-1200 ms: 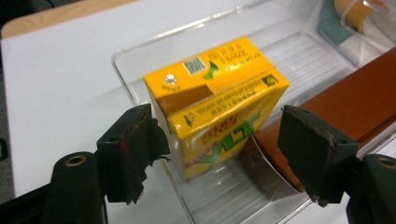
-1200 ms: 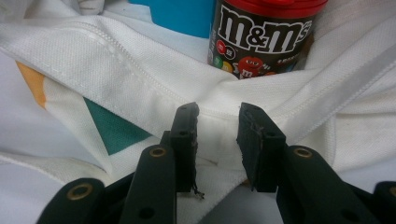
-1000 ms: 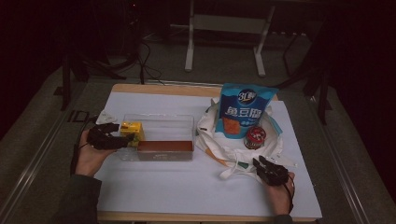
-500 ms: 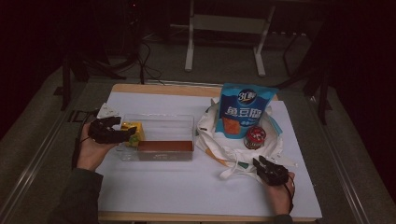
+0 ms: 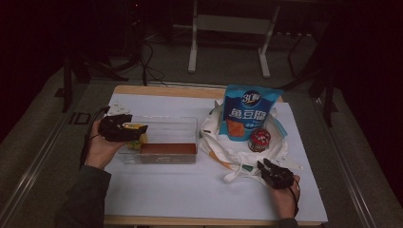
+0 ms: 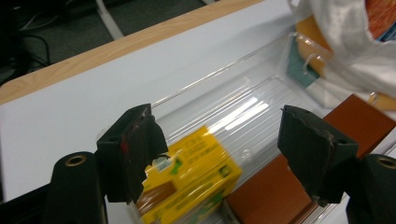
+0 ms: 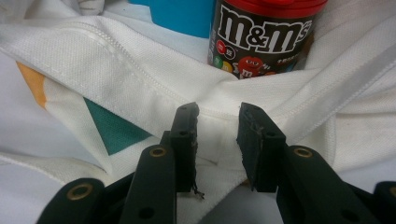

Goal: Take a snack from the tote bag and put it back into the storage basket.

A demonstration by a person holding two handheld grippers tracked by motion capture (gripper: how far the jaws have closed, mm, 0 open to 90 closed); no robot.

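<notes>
- With its jaws standing wide and nothing pressed between them, the left gripper hovers at the left of the high view over the left end of the clear bin; in its own view the yellow box lies below the pads, inside the bin, apparently let go.
- Beside the yellow box, along the bin's near wall, lies a brown box, so two items look unpacked by my reading.
- At the lower right of the high view the right gripper rests at the near edge of the white cloth bag; in its own view the jaws stand narrow with a fold of bag fabric in the gap, but I cannot tell whether the pads pinch it.
- Left to move, as I judge it: the blue snack pouch standing in the bag and the round candy tub before it.
- Hard to make out: the yellow box is blurred and partly behind the left pad; the bag's depths are covered by folds; the surroundings are very dark.
</notes>
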